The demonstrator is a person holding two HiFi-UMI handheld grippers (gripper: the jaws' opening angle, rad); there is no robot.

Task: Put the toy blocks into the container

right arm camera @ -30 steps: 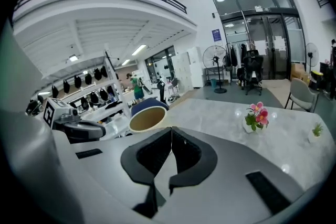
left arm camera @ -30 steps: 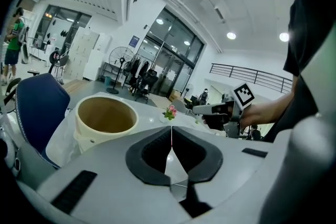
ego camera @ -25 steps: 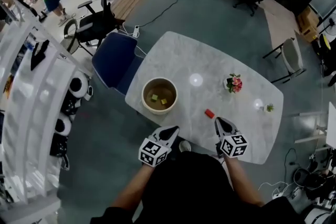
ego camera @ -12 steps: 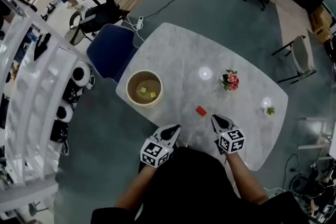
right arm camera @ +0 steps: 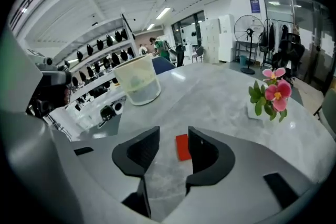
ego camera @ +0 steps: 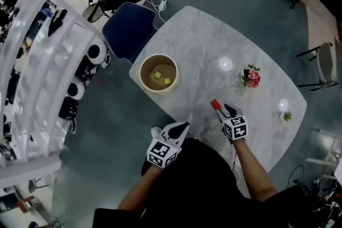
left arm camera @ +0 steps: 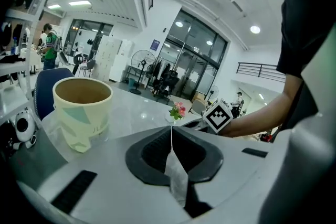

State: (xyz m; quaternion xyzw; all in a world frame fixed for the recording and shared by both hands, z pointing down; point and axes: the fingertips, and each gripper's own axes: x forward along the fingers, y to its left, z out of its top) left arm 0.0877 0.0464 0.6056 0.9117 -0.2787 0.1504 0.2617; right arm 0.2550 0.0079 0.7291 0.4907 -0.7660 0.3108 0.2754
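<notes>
A small red block [ego camera: 215, 104] lies on the white marble table [ego camera: 208, 34] near its front edge. My right gripper [ego camera: 227, 110] is lowered over the red block [right arm camera: 182, 147]. Its jaws have just been opening and now stand open, with the block between them, close to the right-hand jaw. The cream container [ego camera: 158, 73] stands at the table's left edge with two yellow-green blocks [ego camera: 162, 78] inside. My left gripper [ego camera: 181, 126] hangs shut and empty off the table's front edge. From the left gripper [left arm camera: 171, 127] the container [left arm camera: 83, 113] shows to the left.
A small pot of pink flowers [ego camera: 251, 76] stands to the right of the red block, and a tiny green plant [ego camera: 287, 116] is near the table's right edge. A blue chair [ego camera: 130, 31] sits behind the container. White shelves [ego camera: 48, 72] line the left.
My right gripper has dropped forward onto the red block and its jaws have parted around it. The left gripper has shifted slightly and stays shut.
</notes>
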